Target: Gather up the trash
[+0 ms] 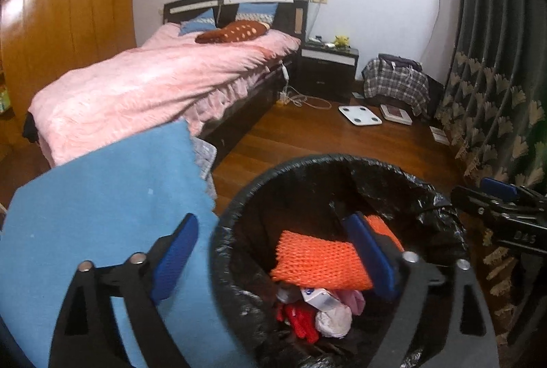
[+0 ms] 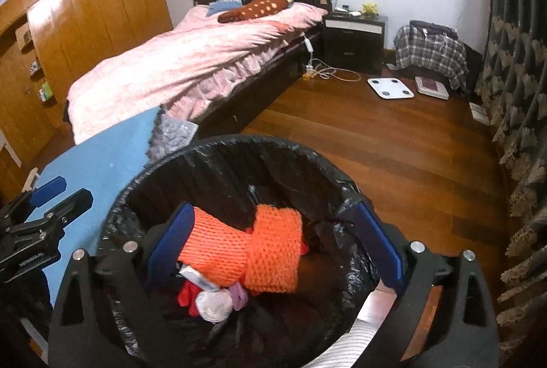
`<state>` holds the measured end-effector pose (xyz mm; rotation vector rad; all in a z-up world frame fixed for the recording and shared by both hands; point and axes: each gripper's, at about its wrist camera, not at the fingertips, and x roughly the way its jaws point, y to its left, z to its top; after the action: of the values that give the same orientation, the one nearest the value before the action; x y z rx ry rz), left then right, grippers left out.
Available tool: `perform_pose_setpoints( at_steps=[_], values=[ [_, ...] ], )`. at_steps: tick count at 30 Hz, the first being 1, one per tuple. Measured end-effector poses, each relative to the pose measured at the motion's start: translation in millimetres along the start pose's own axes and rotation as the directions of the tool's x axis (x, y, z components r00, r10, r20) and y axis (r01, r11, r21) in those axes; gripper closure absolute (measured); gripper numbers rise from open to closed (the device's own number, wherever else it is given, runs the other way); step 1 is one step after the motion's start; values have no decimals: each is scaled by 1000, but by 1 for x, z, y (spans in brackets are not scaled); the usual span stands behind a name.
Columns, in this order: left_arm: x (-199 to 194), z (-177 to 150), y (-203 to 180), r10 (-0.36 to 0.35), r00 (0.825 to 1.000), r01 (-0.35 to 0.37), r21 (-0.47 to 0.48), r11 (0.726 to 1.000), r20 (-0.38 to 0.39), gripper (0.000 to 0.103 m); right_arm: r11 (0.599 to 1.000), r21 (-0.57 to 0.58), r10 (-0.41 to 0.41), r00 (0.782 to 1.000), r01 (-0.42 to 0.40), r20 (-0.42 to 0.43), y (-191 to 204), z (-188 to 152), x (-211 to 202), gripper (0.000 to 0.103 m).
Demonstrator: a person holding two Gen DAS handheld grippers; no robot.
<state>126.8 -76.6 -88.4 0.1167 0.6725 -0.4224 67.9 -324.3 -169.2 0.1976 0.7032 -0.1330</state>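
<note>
Orange foam nets (image 2: pixel 246 251) are seen lying w/ other scraps in the black-lined bin (image 1: pixel 239 197), near centre, both left gripper (image 1: pixel 273 258) & right gripper (image 2: pixel 273 251) spread wide, nothing held, so drop judged done; no more trash visible on floor.

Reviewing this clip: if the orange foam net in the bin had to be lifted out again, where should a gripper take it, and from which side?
Grip the orange foam net at its raised upper fold, coming straight down through the bin's open top. It lies uppermost on the other trash, soft and bent, so open jaws like the right gripper's can likely pinch across that fold without touching the black liner.
</note>
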Motion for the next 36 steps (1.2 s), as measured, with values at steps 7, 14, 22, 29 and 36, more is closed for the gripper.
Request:
perform_pose_setpoints(
  at_steps=[7, 14, 22, 29, 36],
  values=[
    [-39, 10, 17, 29, 998, -26, -50, 998, 48, 6, 998, -31, 52, 998, -51, 43, 20, 12, -38, 5],
    [-71, 6, 24, 61, 996, -55, -85, 995, 69, 6, 992, -89, 98, 992, -91, 78, 45, 21, -75, 5],
    [-103, 2, 31, 86, 991, -75, -111, 991, 98, 6, 982, -129, 154, 983, -141, 99, 69, 24, -102, 5],
    [-124, 1, 32, 112, 986, -99, -109, 989, 126, 6, 974, -161, 176, 978, -157, 115, 84, 27, -117, 5],
    [-136, -2, 29, 119, 982, -105, -98, 990, 145, 6, 969, -194, 179, 977, -155, 114, 97, 24, -120, 5]
  ],
)
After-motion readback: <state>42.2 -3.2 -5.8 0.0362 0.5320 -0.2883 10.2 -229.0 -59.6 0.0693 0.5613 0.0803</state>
